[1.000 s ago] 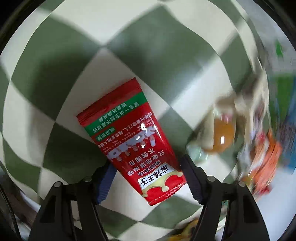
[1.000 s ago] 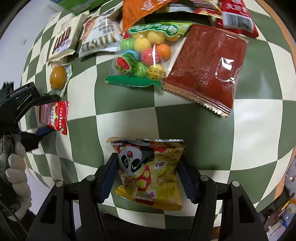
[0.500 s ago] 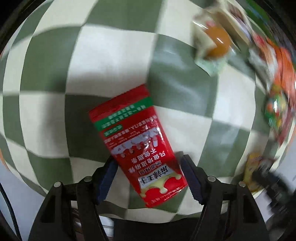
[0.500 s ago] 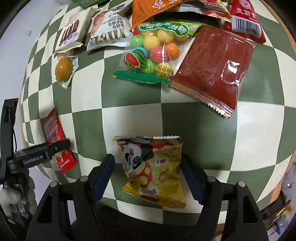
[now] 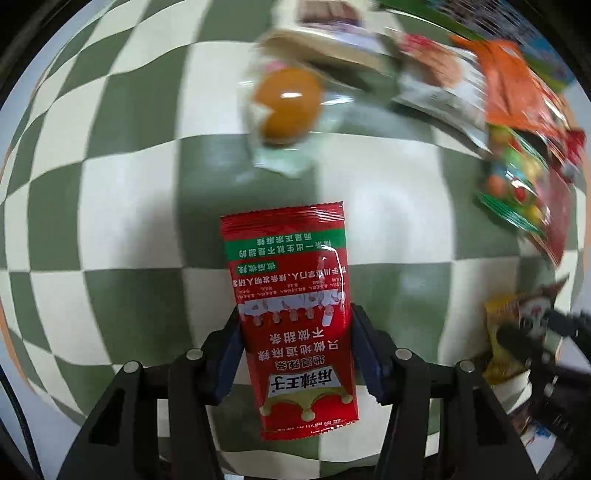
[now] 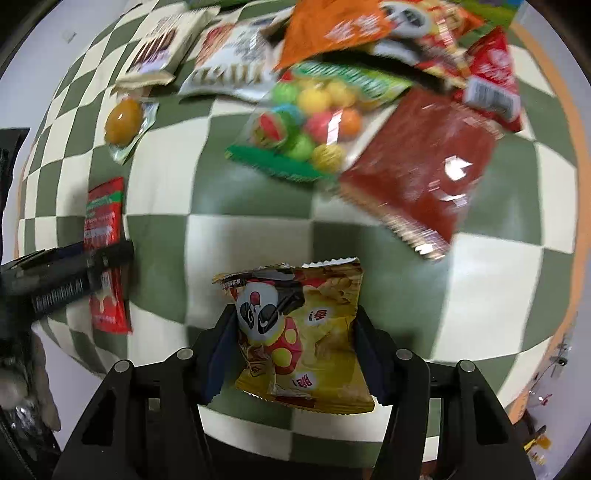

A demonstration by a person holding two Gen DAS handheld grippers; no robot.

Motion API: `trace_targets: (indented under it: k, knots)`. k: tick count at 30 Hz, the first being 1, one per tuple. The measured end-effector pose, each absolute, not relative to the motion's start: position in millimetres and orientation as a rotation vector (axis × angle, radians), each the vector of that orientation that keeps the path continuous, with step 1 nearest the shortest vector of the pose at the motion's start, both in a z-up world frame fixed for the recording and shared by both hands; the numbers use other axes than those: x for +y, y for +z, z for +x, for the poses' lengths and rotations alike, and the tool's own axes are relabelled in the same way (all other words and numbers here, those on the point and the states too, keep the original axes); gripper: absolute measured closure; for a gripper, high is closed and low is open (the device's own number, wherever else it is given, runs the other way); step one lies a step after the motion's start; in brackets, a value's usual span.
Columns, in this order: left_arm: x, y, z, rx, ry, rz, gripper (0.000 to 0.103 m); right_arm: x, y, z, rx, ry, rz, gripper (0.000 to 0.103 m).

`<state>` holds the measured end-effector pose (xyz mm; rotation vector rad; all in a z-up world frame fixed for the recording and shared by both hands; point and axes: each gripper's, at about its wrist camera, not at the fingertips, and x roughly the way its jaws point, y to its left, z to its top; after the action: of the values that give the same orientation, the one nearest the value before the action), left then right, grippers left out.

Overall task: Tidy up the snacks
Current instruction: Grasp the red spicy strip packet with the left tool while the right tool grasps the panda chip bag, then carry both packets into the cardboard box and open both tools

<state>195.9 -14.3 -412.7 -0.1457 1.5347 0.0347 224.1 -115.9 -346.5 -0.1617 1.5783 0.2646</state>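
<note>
Now my left gripper point(image 5: 295, 354) points straight down over the green-and-cream checkered tabletop point(image 5: 110, 229), and its jaws have just been closing; the blue pads sit against both long edges of the slim red foil snack packet with a green band point(image 5: 291, 317), clamped on its lower half. In the left wrist view that packet runs upright from lower centre to mid-frame, its crimped top edge well short of the clear-wrapped orange egg-shaped sweet point(image 5: 286, 107) above it. Open checkered cloth fills the whole left half of that frame.

My right gripper point(image 6: 295, 354) also points down, and its jaws have just been closing too, with the yellow panda-print crisp bag point(image 6: 299, 336) between them. The pads touch the bag's side edges low in the frame, and I read that as a grip. The bag's serrated top edge is tilted a little to the left.

Above it in the right wrist view lies a band of bare squares, then the pile: the clear bag of coloured gumballs with a green edge point(image 6: 306, 129) and the dark red flat pouch with a zigzag seam point(image 6: 424, 173), just beside each other. An orange packet point(image 6: 332, 29) and pale wrappers crowd the top edge. At lower right the tabletop's rim curves close.
</note>
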Motion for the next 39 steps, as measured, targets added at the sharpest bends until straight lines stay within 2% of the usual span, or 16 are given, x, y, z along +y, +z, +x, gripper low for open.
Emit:
trace_targets:
  k: [1, 5, 8, 11, 12, 14, 16, 17, 21, 31, 36, 39]
  knots:
    - [-15.4, -413.3, 195.6, 1.54, 0.021, -0.157, 0.05, -120.0, -344.0, 225.9, 1.575, 0.263, -0.155, 0.041]
    - [4.9, -426.8, 193.8, 1.608, 0.034, -0.281, 0.035, -138.1, -342.4, 233.4, 1.626, 0.271, -0.027, 0.038]
    - [19.0, -435.4, 184.3, 1.644, 0.062, -0.411, 0.032, -146.4, -341.2, 234.2, 1.633, 0.262, 0.021, 0.025]
    - [20.4, -439.2, 180.8, 1.637, 0.084, -0.432, 0.032, -146.4, -343.7, 228.7, 1.636, 0.245, 0.018, 0.024]
    - [17.2, -438.6, 180.5, 1.626, 0.098, -0.41, 0.033, -147.2, -351.1, 229.7, 1.64, 0.24, 0.003, 0.024]
    - [-1.8, -424.0, 162.5, 1.595, 0.106, -0.359, 0.052, -143.8, -359.2, 223.1, 1.626, 0.229, -0.046, 0.025]
    - [-8.9, -407.4, 156.3, 1.579, 0.102, -0.296, 0.056, -140.2, -360.2, 222.1, 1.598, 0.209, -0.091, 0.037]
    - [-12.9, -403.3, 157.8, 1.573, 0.091, -0.282, 0.058, -141.4, -359.8, 221.4, 1.583, 0.206, -0.097, 0.039]
    - [-22.7, -379.5, 158.7, 1.529, 0.068, -0.269, 0.059, -152.7, -347.8, 219.1, 1.555, 0.22, -0.07, 0.047]
    - [-29.3, -279.3, 170.2, 1.379, -0.031, -0.311, 0.059, -193.8, -279.2, 223.6, 1.482, 0.31, 0.08, 0.047]
    - [-13.6, -197.7, 235.8, 1.262, -0.104, -0.333, 0.059, -232.0, -209.1, 252.2, 1.386, 0.36, 0.2, 0.047]
    - [-23.1, -184.3, 276.7, 1.197, -0.138, -0.335, 0.059, -219.9, -180.1, 287.3, 1.312, 0.379, 0.247, 0.047]
